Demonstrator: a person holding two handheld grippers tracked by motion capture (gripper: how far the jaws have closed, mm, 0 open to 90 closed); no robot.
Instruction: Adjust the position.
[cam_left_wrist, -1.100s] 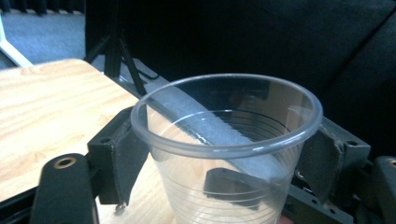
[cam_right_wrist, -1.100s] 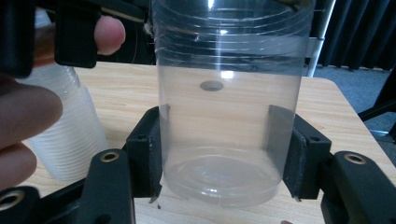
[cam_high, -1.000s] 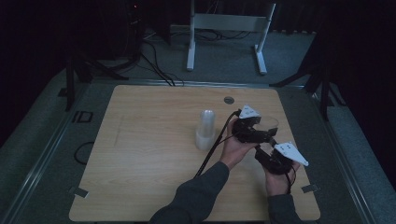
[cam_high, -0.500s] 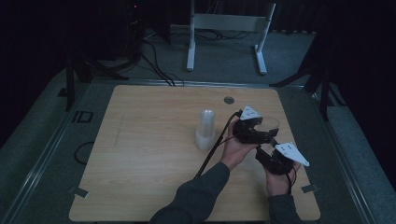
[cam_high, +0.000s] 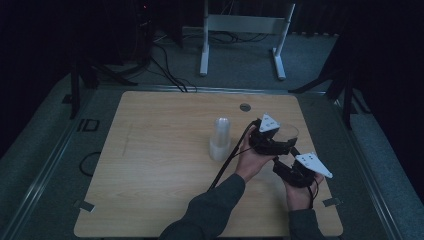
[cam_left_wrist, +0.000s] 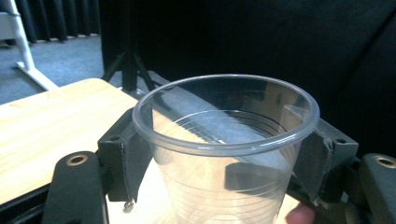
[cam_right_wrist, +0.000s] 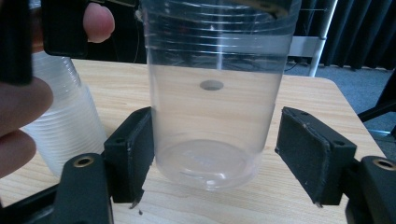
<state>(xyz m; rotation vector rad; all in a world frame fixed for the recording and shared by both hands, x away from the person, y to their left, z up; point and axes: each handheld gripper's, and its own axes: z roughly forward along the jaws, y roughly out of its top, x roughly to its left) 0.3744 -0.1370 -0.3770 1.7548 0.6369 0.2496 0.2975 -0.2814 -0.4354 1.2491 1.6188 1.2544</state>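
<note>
A clear plastic cup (cam_left_wrist: 224, 140) hangs just above the table, and my left gripper (cam_left_wrist: 224, 156) is shut on it just below the rim, its jaws having just closed a little further. In the high view the left gripper (cam_high: 274, 142) sits right of centre with the cup (cam_high: 290, 131) at its far side. My right gripper (cam_right_wrist: 222, 151) stands open around the cup's base (cam_right_wrist: 205, 163); its jaws have just been opening. The right pad (cam_right_wrist: 310, 151) is well apart from the cup, and the left pad is next to its wall. In the high view the right gripper (cam_high: 285, 162) lies close behind the left one.
A stack of upturned clear cups (cam_high: 220, 139) stands on the wooden table (cam_high: 150, 165), just left of both hands, and shows in the right gripper view as a stack (cam_right_wrist: 65, 126) by the left hand's fingers (cam_right_wrist: 18, 102). A round grommet (cam_high: 245, 107) lies farther back.
</note>
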